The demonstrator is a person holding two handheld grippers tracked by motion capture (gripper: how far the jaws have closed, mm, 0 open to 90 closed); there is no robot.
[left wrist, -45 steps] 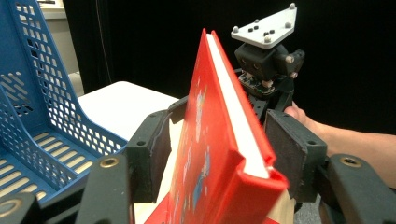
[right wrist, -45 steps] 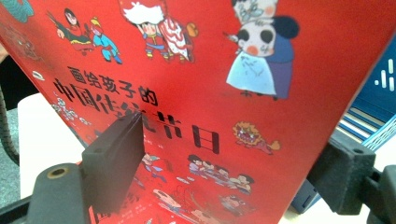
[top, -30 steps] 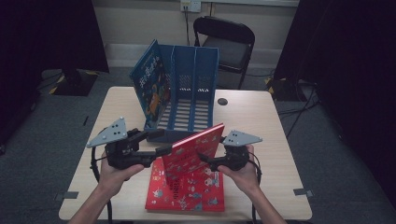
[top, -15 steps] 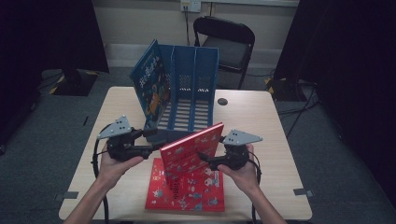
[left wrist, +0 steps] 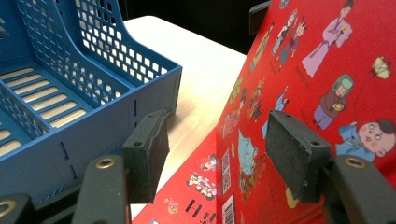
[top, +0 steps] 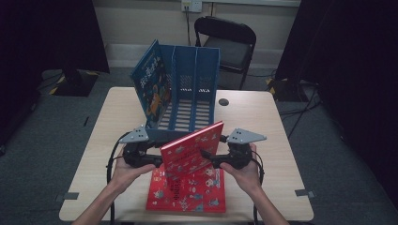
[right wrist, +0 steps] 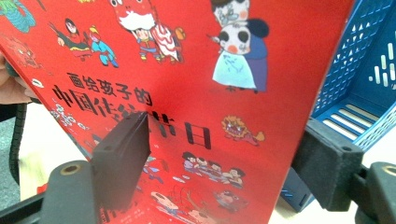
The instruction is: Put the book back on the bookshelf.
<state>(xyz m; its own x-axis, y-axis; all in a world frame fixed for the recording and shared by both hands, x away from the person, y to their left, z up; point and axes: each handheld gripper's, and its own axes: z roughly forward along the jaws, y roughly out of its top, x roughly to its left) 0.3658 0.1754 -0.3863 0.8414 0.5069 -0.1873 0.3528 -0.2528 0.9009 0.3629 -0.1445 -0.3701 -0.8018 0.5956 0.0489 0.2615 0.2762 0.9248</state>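
Note:
A red picture book (top: 190, 150) is tilted up off the table, its right edge between the jaws of my right gripper (top: 207, 157), which is shut on it. In the right gripper view that gripper (right wrist: 224, 133) has one pad on the cover (right wrist: 210, 93) and the other behind the edge; the jaws have just been closing on it. My left gripper (top: 157, 161) is open at the book's left edge. Its right pad (left wrist: 292, 156) stands in front of the red cover (left wrist: 327, 70) in the left gripper view. A second red book (top: 187, 194) lies flat underneath.
A blue slotted file rack (top: 192, 93) stands on the table (top: 263, 122) just behind the grippers, with a blue book (top: 149, 84) leaning in its left slot. A small black disc (top: 223, 101) lies right of the rack. A black folding chair (top: 230, 42) stands behind the table.
My left gripper has come down and to the right, up to the raised book's left edge. The right gripper and the tilted book have stayed in place.

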